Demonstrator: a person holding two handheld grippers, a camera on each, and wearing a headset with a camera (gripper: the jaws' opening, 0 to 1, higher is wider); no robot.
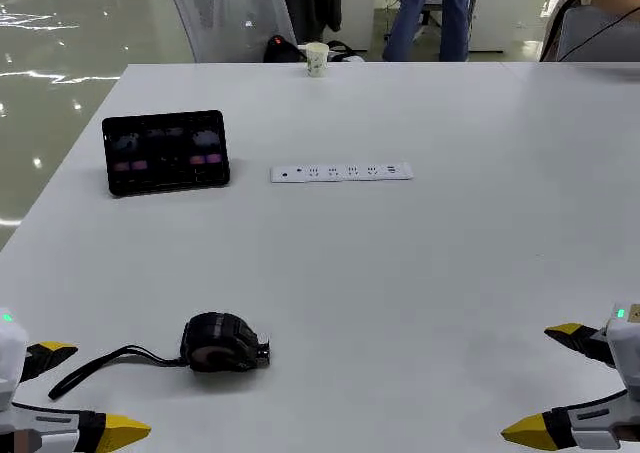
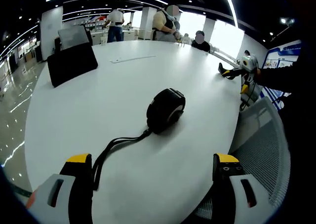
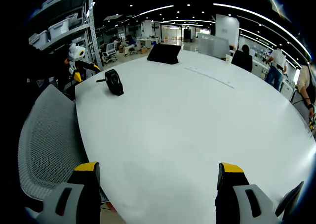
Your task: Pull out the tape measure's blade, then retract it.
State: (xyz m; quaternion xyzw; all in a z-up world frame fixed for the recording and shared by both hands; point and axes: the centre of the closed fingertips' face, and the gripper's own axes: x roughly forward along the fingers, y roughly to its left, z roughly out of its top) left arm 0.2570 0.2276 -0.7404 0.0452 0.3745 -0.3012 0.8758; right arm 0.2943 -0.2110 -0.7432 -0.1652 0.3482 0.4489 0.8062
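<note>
Your tape measure [image 1: 225,343] lies on the white table [image 1: 420,273], near the front edge and on your left side. Its case is black and rounded, almost like a thick disc, with a duller round face on the side. A thin black strap [image 1: 100,365] goes out from the case in a loop toward your left gripper [image 1: 90,391]. This gripper has its two yellow-tipped jaws spread wide apart, and nothing is between them. The end of the strap lies between the two jaw tips, but I cannot tell if it touches one.

Your right gripper [image 1: 545,381] is well apart from the tape measure, at the front right of the table. Its jaws are also spread wide and they hold nothing.

The table top is smooth and matt, with soft reflections only. Further back stand a dark tablet [image 1: 166,151] with a glossy screen, a long white power strip [image 1: 341,173] lying flat, and a small paper cup [image 1: 317,59] near the far edge.

The left gripper view shows the strap as a doubled cord, which the head view does not make clear. Both gripper views show a grey mesh chair [image 3: 44,135] beside the rounded table edge.
</note>
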